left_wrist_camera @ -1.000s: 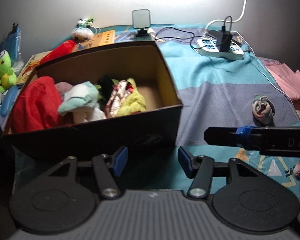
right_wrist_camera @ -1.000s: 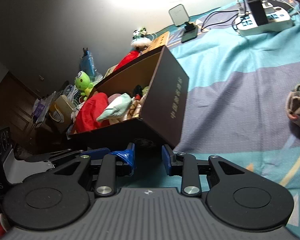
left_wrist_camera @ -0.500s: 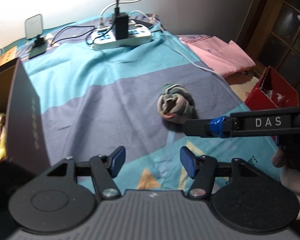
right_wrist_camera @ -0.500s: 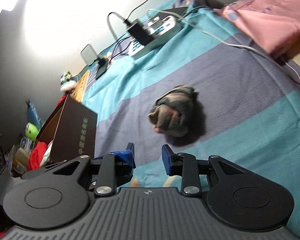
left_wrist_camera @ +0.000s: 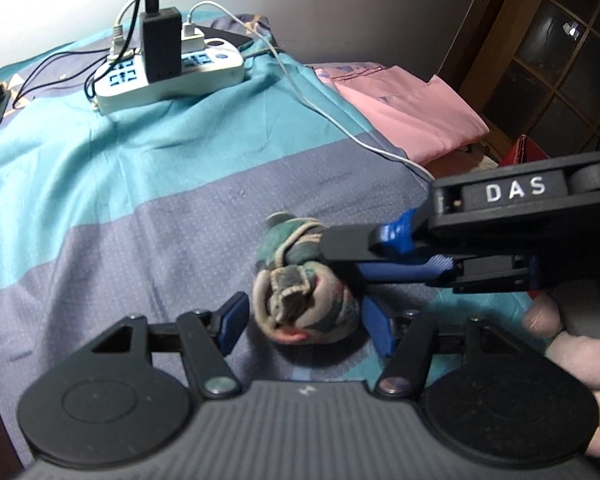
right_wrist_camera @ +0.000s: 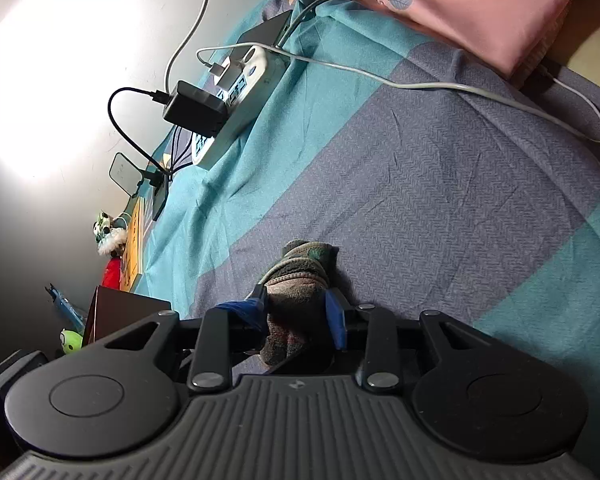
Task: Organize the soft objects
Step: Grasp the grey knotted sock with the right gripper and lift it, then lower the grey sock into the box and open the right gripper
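Both grippers have converged on one rolled sock bundle (left_wrist_camera: 306, 300) lying on the purple-grey band of the striped bedsheet (left_wrist_camera: 148, 216). From the left wrist view, the left gripper (left_wrist_camera: 304, 326) points steeply down at the bed with its blue pads set on either side of the bundle; the jaws stand fairly wide and are closing, and a sliver of sheet shows between the left pad and the fabric, so they bracket it without pressing. Crossing in from the right of that view, the right gripper (left_wrist_camera: 342, 254) lies nearly level over the bed, its black finger lying over the upper right of the bundle, with the person's hand (left_wrist_camera: 572, 360) curled around its handle at the picture's right edge. In the right wrist view, the right gripper (right_wrist_camera: 298, 310) is rolled so the bed slants across the picture, and the bundle (right_wrist_camera: 300, 280) sits between its blue pads; the jaws are narrow and opening, with both pads against the fabric. Farther up the bed, well apart, a white power strip (left_wrist_camera: 168, 76) carries a black charger.
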Demonstrator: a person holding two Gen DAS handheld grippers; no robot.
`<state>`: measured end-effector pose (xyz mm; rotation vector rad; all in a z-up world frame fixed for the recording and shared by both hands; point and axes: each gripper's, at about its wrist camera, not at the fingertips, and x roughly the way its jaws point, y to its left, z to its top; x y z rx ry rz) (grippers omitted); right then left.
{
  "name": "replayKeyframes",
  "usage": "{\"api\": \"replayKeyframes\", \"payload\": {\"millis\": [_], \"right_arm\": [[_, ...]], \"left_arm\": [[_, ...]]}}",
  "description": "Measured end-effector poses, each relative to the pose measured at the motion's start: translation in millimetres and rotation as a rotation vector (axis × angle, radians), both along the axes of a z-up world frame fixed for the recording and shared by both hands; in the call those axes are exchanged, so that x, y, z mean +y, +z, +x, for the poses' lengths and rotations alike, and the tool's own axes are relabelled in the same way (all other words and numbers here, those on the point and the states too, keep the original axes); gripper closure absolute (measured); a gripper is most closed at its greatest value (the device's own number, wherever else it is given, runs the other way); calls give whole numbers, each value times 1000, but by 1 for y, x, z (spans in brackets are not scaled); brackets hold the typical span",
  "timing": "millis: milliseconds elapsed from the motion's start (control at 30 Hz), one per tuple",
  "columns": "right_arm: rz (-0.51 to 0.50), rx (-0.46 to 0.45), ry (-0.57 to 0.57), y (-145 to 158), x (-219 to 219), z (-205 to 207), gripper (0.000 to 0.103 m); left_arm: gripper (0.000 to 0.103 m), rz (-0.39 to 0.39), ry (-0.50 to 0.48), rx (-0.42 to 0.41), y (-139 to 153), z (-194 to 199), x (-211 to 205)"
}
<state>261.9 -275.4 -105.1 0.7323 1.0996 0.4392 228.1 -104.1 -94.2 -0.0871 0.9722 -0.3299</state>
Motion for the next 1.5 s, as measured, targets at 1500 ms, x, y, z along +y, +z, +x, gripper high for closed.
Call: {"api": "replayKeyframes", "payload": {"millis": [1500], "right_arm": [[-45,-385,376,89,250,-88,87]], "left_arm": [[49,-58,408,-141,64,-129,264]]}}
